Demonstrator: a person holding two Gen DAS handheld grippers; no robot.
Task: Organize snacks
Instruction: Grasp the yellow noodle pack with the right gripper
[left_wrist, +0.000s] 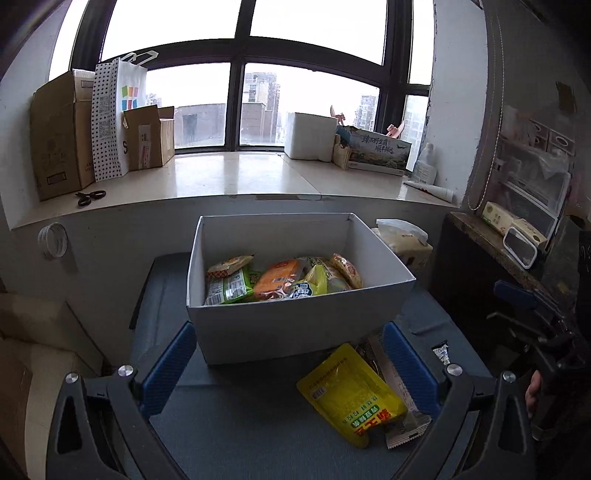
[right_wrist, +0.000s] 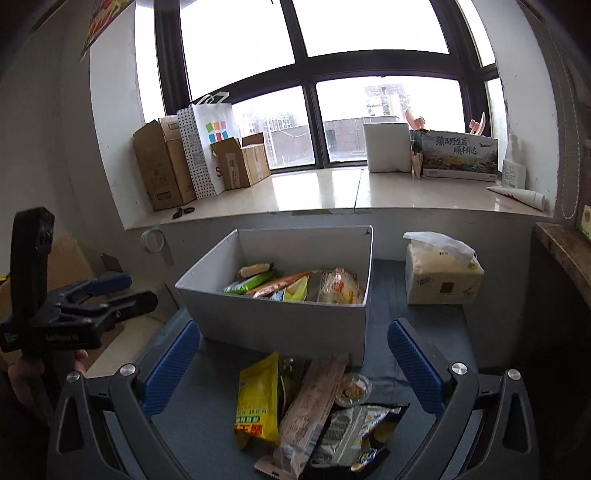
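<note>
A white open box (left_wrist: 288, 328) stands on the grey-blue table and holds several snack packets (left_wrist: 280, 280); it also shows in the right wrist view (right_wrist: 280, 325). In front of it lie a yellow packet (left_wrist: 347, 395), also in the right wrist view (right_wrist: 256, 398), a long pink-brown packet (right_wrist: 314, 402), a small round jelly cup (right_wrist: 352, 389) and a black packet (right_wrist: 354, 439). My left gripper (left_wrist: 290, 363) is open and empty, just before the box. My right gripper (right_wrist: 291, 363) is open and empty above the loose packets.
A tissue pack (right_wrist: 441, 277) stands right of the box. The windowsill behind holds cardboard boxes (left_wrist: 59, 136), a paper bag (left_wrist: 114, 114), scissors (left_wrist: 90, 197) and a white foam box (left_wrist: 310, 136). A dark cabinet (left_wrist: 480, 266) stands at the right.
</note>
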